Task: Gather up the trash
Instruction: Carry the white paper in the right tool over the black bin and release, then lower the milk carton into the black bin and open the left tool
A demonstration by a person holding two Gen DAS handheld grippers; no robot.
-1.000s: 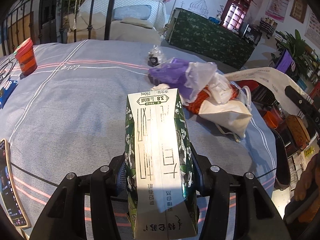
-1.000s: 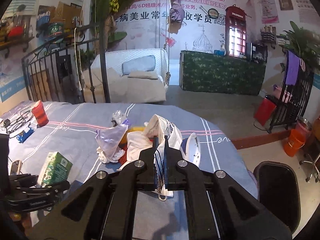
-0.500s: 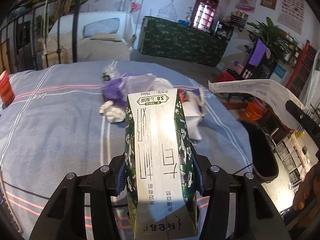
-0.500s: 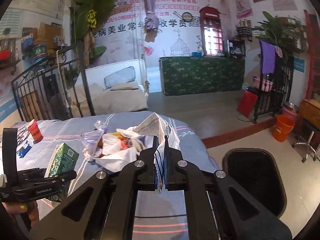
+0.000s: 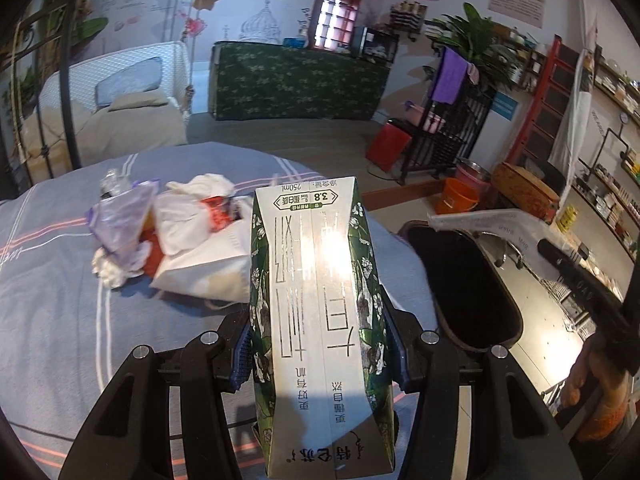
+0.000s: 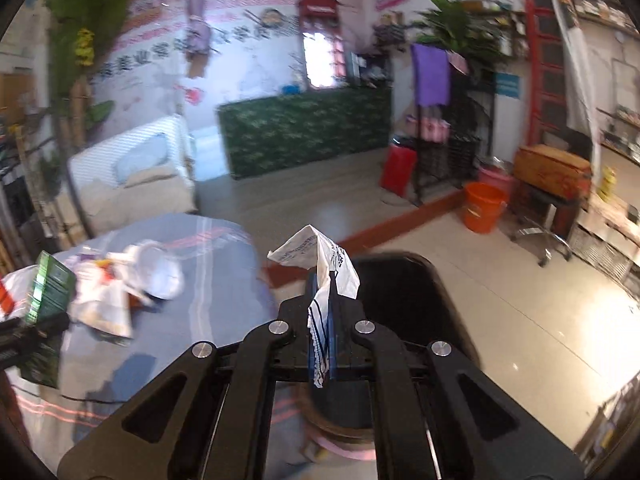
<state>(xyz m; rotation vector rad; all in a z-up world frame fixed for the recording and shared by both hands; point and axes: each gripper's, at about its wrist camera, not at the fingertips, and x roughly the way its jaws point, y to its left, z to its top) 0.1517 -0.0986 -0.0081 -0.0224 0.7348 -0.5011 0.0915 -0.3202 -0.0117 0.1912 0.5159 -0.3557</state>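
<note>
A green and white milk carton (image 5: pixel 320 320) stands gripped between the pads of my left gripper (image 5: pixel 319 350), above the right edge of the blue-grey tablecloth (image 5: pixel 60 300). A pile of trash (image 5: pixel 180 232), made of white bags, a purple bag and red scraps, lies on the cloth to the left. My right gripper (image 6: pixel 322 320) is shut on a printed white wrapper (image 6: pixel 316 252) and hangs over a black trash bin (image 6: pixel 400 280) beside the table. In the left wrist view that bin (image 5: pixel 460 280) is at the right, with the wrapper (image 5: pixel 480 220) above its rim.
An orange bucket (image 6: pixel 482 208), a red box (image 6: pixel 398 170) and a black rack (image 6: pixel 452 152) stand on the tiled floor past the bin. A wooden chest (image 6: pixel 552 170) and a metal stool (image 6: pixel 540 236) are at the right. A hand (image 5: pixel 592 380) holds the right gripper.
Both grippers have swung to the right, away from the trash pile. The black bin has come into view, and the wrapper now hangs above it. The carton has stayed gripped.
</note>
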